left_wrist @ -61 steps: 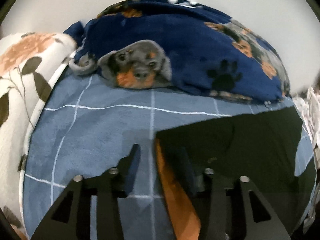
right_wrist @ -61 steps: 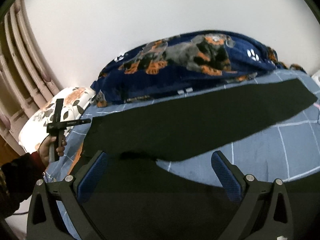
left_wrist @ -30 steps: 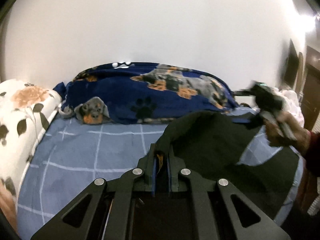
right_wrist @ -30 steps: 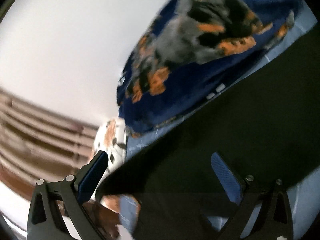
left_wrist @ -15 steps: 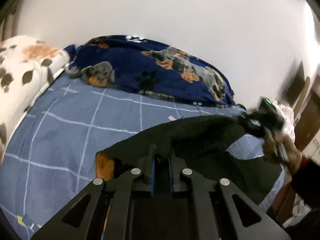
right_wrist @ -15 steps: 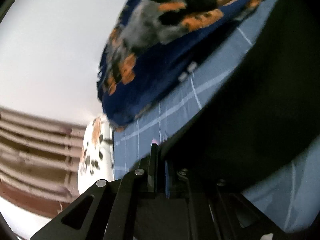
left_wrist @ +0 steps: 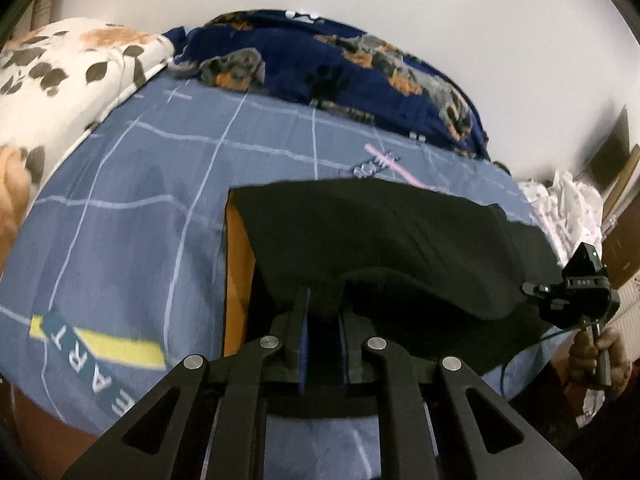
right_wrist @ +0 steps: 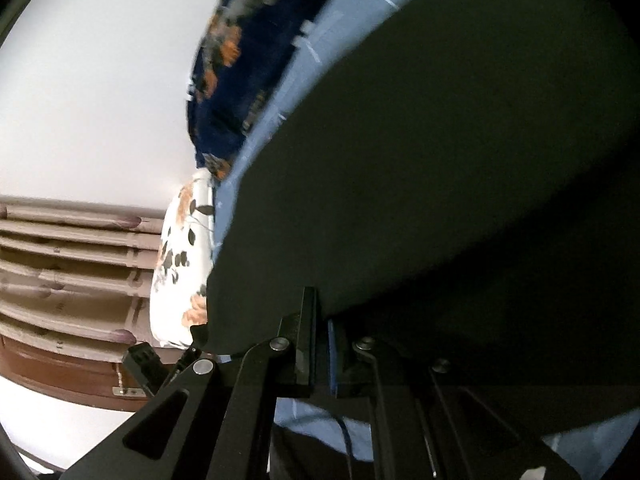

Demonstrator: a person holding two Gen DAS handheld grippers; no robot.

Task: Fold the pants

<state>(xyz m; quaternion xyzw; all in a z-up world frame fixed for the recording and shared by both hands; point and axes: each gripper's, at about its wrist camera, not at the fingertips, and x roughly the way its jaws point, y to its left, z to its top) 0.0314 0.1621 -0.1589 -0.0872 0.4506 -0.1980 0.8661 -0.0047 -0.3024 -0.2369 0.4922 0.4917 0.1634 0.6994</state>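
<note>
Black pants (left_wrist: 380, 240) with an orange lining (left_wrist: 238, 264) at the left end lie on the blue checked bed cover (left_wrist: 132, 184). My left gripper (left_wrist: 323, 304) is shut on a pinched fold of the black fabric near the bed's front edge. In the left wrist view the other hand-held gripper (left_wrist: 576, 300) holds the pants' right end, a hand (left_wrist: 596, 356) below it. In the right wrist view my right gripper (right_wrist: 322, 312) is shut on the edge of the pants (right_wrist: 460, 160), which fill most of that view and hang lifted off the bed.
A navy dog-print blanket (left_wrist: 360, 72) is heaped along the wall behind the pants. A floral pillow (left_wrist: 68, 72) lies at the left end. White crumpled cloth (left_wrist: 568, 204) sits beyond the bed's right side. Curtains (right_wrist: 68, 264) hang past the pillow in the right wrist view.
Both grippers have carried the pants toward the bed's front edge and lower. The right gripper, open a second ago, has shut on the fabric edge. The pants' far end has folded over nearer.
</note>
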